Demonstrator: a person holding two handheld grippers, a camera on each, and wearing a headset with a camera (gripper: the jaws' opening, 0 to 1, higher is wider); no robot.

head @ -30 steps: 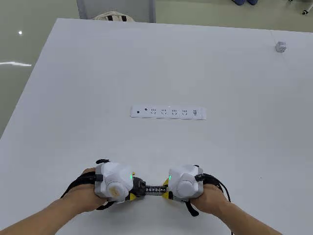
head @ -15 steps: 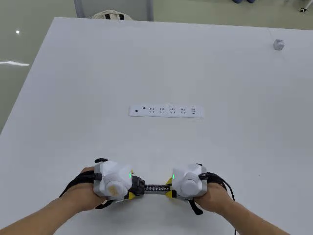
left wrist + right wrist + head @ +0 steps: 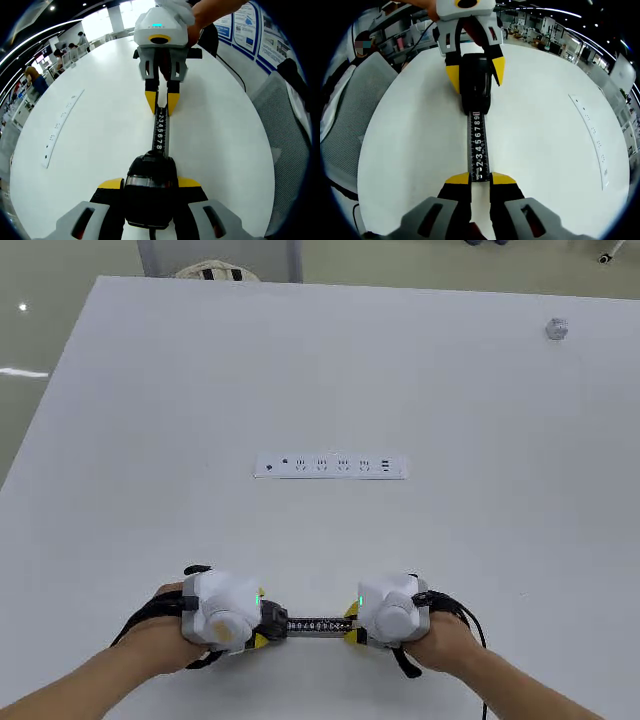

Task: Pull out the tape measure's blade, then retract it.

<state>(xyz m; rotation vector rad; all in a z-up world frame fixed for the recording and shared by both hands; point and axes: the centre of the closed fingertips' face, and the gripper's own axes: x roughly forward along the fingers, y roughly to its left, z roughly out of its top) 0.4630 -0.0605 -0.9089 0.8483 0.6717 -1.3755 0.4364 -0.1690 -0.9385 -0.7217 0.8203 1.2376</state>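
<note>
A black tape measure case (image 3: 150, 192) sits between the yellow-tipped jaws of my left gripper (image 3: 150, 186), which is shut on it. Its dark numbered blade (image 3: 160, 131) runs straight out to my right gripper (image 3: 480, 178), which is shut on the blade's end. In the right gripper view the blade (image 3: 478, 146) shows numbers up to about nine before the case (image 3: 475, 80). In the head view the left gripper (image 3: 258, 625) and the right gripper (image 3: 352, 624) face each other near the table's front edge, joined by the short blade (image 3: 318, 625).
A white power strip (image 3: 331, 466) lies flat at mid-table, well beyond the grippers. A small pale round object (image 3: 556, 329) rests at the far right. The white table (image 3: 150, 440) is bare around the grippers. Chairs stand past the far edge.
The two grippers have moved a little farther apart, and more of the blade shows between them. The head camera has shifted slightly.
</note>
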